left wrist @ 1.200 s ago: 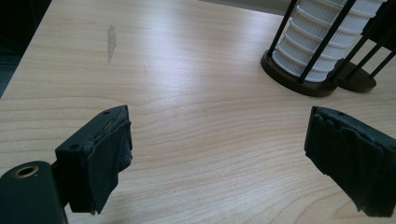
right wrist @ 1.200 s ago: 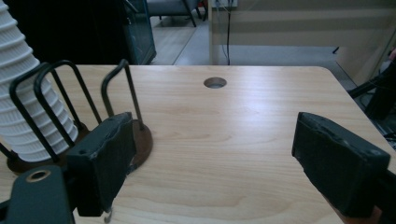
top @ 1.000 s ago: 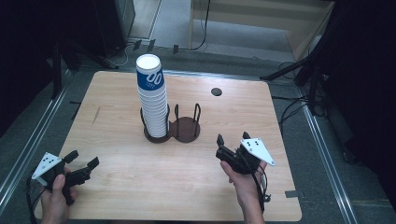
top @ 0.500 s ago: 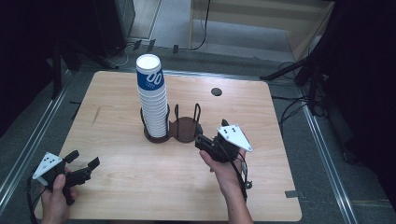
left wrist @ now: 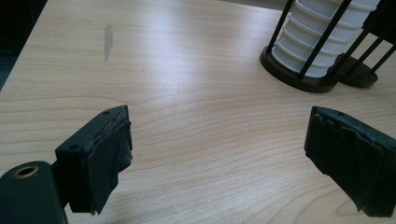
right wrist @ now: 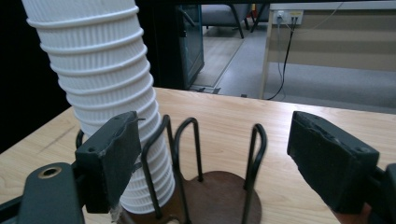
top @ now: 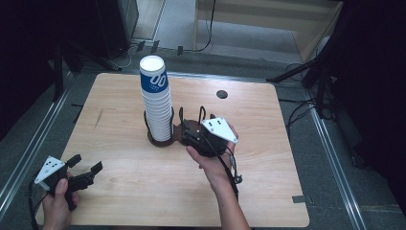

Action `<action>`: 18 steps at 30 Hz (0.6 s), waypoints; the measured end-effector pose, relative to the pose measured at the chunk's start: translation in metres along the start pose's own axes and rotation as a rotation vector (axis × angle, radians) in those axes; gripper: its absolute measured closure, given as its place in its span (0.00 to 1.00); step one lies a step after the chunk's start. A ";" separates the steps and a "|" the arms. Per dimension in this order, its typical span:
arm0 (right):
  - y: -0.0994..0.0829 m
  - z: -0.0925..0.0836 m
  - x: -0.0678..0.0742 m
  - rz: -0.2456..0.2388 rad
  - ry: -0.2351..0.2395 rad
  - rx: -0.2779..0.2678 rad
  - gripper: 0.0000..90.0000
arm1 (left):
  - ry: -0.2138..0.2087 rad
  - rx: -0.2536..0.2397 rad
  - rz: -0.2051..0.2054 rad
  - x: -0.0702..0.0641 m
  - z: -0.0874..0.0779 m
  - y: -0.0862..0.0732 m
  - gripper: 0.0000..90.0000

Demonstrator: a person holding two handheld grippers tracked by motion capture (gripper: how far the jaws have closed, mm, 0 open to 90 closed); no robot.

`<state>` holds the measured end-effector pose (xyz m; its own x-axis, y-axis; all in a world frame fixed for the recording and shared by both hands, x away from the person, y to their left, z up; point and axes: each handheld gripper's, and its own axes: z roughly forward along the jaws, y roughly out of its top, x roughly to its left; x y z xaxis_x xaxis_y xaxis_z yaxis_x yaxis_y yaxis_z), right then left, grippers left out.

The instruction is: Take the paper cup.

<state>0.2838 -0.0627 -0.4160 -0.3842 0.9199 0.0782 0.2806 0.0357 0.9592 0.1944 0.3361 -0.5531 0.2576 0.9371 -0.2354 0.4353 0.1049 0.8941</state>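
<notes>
A tall stack of white ribbed paper cups (top: 157,103), the top one printed blue, stands in the left ring of a dark wire cup holder (top: 165,140) at mid-table. The holder's right ring (top: 194,125) is empty. My right gripper (top: 186,135) hovers at that empty ring. Its jaws have just been closing a little and still stand apart. In the right gripper view the gripper (right wrist: 215,154) frames the empty ring's wire uprights (right wrist: 254,154), with no pad touching them, and the cups (right wrist: 107,84) rise at the left. My left gripper (top: 87,163) rests open at the table's near left corner, nothing between its jaws (left wrist: 219,149).
The wooden table (top: 268,158) has a round cable hole (top: 221,94) at the back right and a faint dark streak (top: 98,117) at the left. Cables and stand legs lie on the floor beyond the far edge. The cup stack (left wrist: 322,42) shows ahead of the left gripper.
My right hand has travelled left and away from the table's near edge, up to the empty ring of the holder, and its jaws have narrowed. The left hand has stayed put.
</notes>
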 end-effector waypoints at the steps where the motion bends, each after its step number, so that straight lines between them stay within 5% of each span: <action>1: 0.002 0.003 0.004 0.001 0.008 0.002 0.19 | 0.000 0.000 0.000 0.000 0.000 0.000 0.09; 18: 0.021 0.024 0.034 -0.009 0.056 0.015 0.17 | -0.002 0.001 0.002 0.000 0.001 0.000 0.09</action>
<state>0.2973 -0.0213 -0.3991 -0.4349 0.8965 0.0849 0.2897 0.0501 0.9558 0.1948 0.3355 -0.5532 0.2598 0.9368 -0.2345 0.4354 0.1031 0.8943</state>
